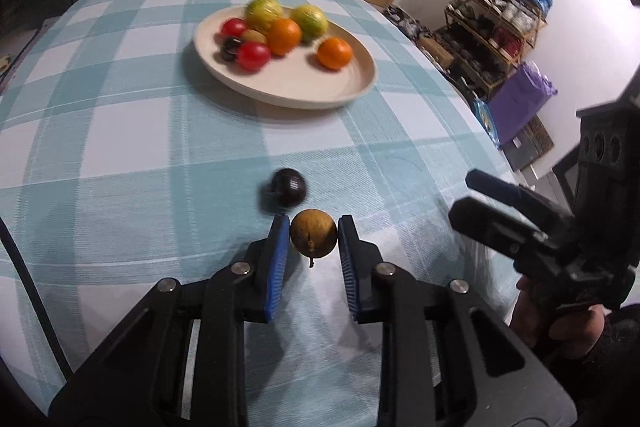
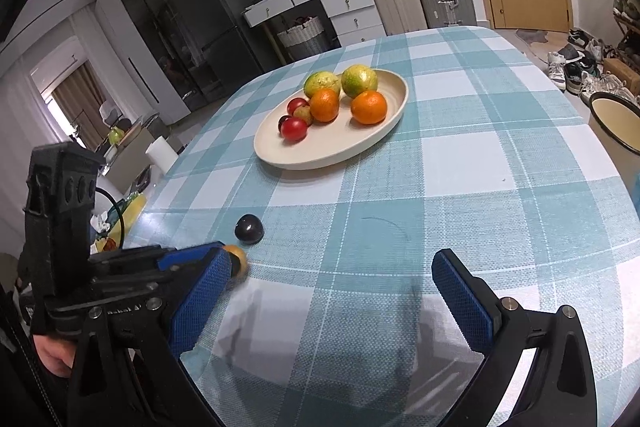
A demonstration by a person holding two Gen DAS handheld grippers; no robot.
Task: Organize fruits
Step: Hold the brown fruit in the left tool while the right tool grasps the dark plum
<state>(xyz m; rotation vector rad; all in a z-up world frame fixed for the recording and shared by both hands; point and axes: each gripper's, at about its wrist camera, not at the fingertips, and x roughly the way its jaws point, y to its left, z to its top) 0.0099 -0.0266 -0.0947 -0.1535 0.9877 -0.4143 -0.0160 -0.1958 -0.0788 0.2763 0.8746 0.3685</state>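
Observation:
My left gripper (image 1: 313,229) is shut on a small brown round fruit (image 1: 313,233) near the table's near edge; the fruit also shows in the right wrist view (image 2: 237,259). A dark plum (image 1: 289,187) lies on the cloth just beyond it, also in the right wrist view (image 2: 249,229). A cream plate (image 1: 320,87) further back holds two green-yellow citrus, two oranges, red fruits and a dark one; it also shows in the right wrist view (image 2: 340,151). My right gripper (image 2: 332,287) is open and empty above the cloth, to the right of the left gripper.
A blue and white checked tablecloth (image 1: 120,147) covers the table. The right gripper's body (image 1: 540,239) is close on the right. A shelf and purple bag (image 1: 520,95) stand beyond the table's right edge. A cream bin (image 2: 616,123) stands right of the table.

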